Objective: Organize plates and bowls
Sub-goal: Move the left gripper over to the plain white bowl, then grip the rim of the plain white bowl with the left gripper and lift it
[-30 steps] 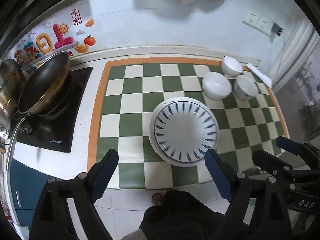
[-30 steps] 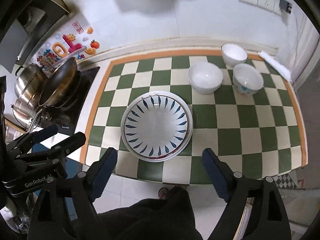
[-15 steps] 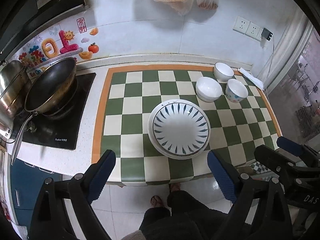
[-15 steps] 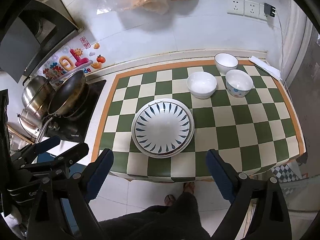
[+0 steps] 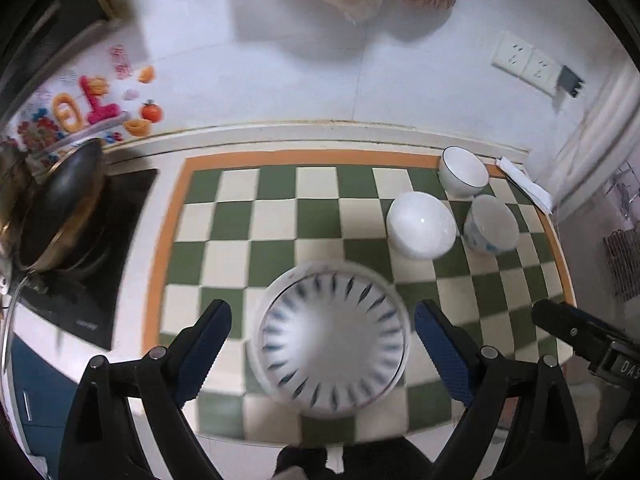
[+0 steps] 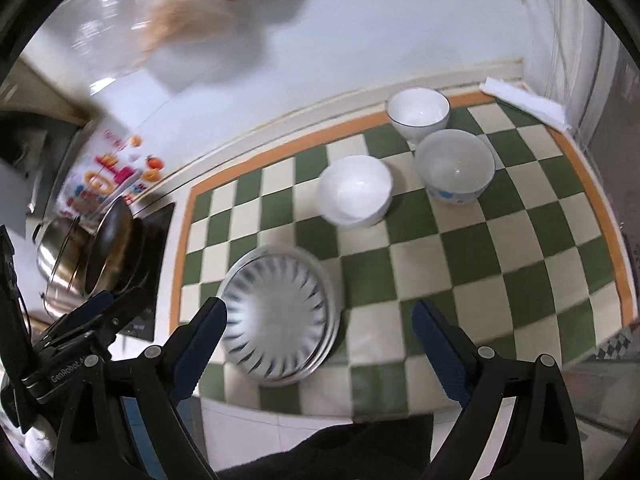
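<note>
Plates [image 5: 330,344], stacked with a blue-petal pattern on top, are sitting near the front edge of the green-and-cream checkered mat [image 5: 276,224], blurred in both views so the number in the stack is hard to make out. Three bowls are clustering toward the mat's back right corner: a plain white bowl [image 5: 421,231], a blue-flecked bowl [image 5: 491,225] just beside it, and a dark-rimmed bowl [image 5: 464,176] behind. Open mat is lying to the left and right of the stack. The left gripper [image 5: 322,354] is hovering with fingers spread wide either side of the plates, touching nothing. The right gripper [image 6: 318,350] is likewise gaping, empty. A wok [image 5: 60,208] is crowding the left edge.
</note>
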### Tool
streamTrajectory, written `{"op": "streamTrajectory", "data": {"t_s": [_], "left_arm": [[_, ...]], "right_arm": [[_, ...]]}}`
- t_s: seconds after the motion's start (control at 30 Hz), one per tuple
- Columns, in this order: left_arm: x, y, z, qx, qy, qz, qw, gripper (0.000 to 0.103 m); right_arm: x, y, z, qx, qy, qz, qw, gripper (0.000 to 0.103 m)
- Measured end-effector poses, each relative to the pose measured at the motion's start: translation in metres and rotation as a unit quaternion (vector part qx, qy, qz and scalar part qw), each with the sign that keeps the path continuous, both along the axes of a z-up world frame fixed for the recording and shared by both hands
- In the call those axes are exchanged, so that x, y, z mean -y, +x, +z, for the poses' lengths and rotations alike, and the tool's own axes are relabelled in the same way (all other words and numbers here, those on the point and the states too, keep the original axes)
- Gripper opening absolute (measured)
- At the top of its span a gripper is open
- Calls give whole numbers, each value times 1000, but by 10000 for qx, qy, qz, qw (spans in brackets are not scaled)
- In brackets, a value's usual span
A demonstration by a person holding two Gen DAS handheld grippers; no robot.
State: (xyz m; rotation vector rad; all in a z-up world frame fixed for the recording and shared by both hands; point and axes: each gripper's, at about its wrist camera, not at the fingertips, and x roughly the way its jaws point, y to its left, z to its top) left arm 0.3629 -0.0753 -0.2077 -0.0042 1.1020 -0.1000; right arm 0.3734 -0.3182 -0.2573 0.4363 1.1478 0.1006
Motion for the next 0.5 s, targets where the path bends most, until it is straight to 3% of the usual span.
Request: {"op": "streamTrajectory", "data": {"t_s": [0.27,0.5], "left_arm": [[50,109,-70,-879,-153,-40,9960,89],[85,170,-135,-1654,-114,-215,9859,59]], "right_arm": [[46,104,-82,-670,287,137,9972,94],[53,159,-144,-1129,562,262,9917,64]]}}
